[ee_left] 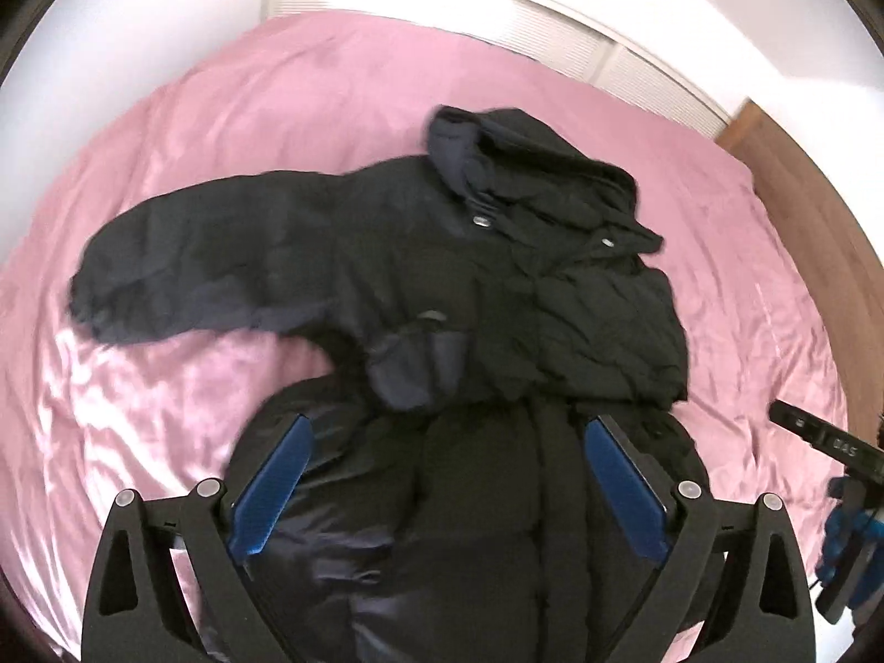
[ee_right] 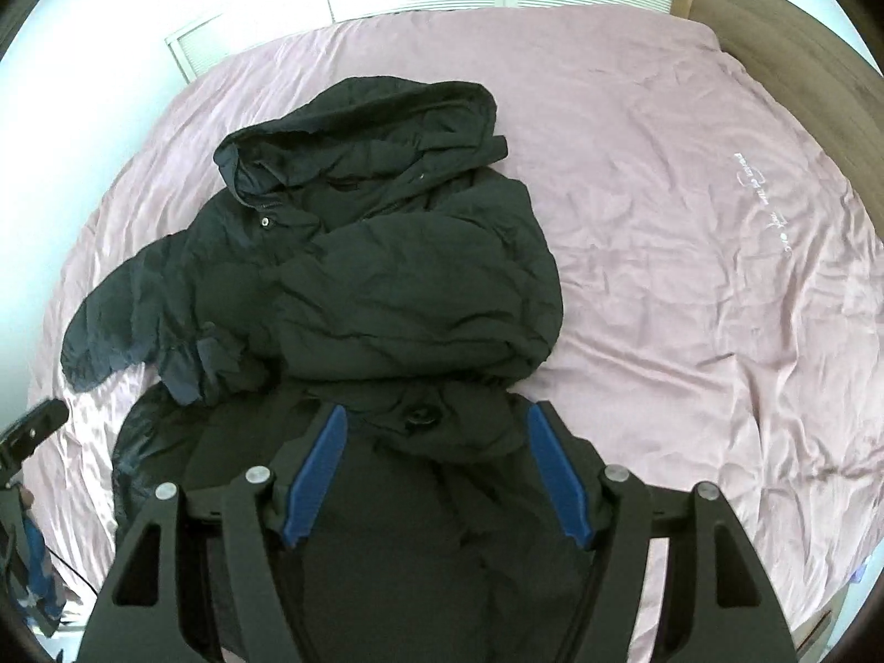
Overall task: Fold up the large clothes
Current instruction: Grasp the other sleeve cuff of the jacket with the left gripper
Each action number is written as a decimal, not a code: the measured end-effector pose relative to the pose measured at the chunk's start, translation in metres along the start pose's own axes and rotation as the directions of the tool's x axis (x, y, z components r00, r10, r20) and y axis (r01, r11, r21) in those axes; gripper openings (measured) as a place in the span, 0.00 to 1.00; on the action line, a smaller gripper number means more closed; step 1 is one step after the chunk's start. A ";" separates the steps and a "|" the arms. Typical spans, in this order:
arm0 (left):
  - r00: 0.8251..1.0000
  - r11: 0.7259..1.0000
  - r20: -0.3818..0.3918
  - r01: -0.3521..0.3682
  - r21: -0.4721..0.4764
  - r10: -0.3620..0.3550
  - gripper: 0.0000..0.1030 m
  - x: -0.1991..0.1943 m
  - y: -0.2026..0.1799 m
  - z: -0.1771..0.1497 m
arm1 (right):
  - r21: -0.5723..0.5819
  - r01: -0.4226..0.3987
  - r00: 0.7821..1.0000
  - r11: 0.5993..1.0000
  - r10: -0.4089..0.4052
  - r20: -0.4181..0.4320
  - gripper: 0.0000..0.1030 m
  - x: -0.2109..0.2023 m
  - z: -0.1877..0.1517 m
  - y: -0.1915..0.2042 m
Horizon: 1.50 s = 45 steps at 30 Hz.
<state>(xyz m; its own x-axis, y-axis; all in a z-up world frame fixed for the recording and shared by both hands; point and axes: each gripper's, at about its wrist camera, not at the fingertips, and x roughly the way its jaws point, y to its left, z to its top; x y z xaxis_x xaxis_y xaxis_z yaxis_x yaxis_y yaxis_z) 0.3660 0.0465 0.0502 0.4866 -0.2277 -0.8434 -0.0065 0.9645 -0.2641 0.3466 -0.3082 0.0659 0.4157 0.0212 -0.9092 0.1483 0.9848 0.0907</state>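
Sleeve (ee_left: 182, 271) left unfolded — we hover both open tongs (ee_left: 447, 442) (ee_right: 436, 431) over the half-folded coat (ee_left: 497, 287) on the bed (ee_left: 276, 110).

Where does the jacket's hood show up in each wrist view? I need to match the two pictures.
Left wrist view: the hood sits above centre, slightly right, at the jacket's far end.
Right wrist view: the hood sits upper left of centre, again at the far end.
Shared landmark: the outstretched sleeve, pointing left on the pink sheet in both.
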 end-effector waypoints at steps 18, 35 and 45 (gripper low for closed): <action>0.997 0.885 0.023 -0.052 -0.462 0.070 0.95 0.015 0.249 0.016 | 0.025 0.036 0.999 0.999 -0.035 -0.029 0.66 -0.017 -0.010 0.037; 0.994 0.618 0.081 0.105 -0.779 -0.066 0.72 0.105 0.389 0.019 | 0.081 0.167 0.983 0.983 -0.159 -0.093 0.66 -0.031 -0.040 0.021; 0.983 0.555 0.145 0.182 -0.812 -0.110 0.46 0.111 0.400 0.026 | 0.078 0.181 0.980 0.980 -0.173 -0.097 0.66 -0.035 -0.043 0.019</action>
<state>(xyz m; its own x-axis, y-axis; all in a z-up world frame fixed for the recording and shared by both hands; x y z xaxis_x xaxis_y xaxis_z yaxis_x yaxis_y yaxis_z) 0.4400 0.4102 -0.1375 0.6060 -0.3102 -0.7325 -0.6242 0.3852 -0.6797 0.2967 -0.2831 0.0821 0.2946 -0.1327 -0.9464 0.2906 0.9559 -0.0436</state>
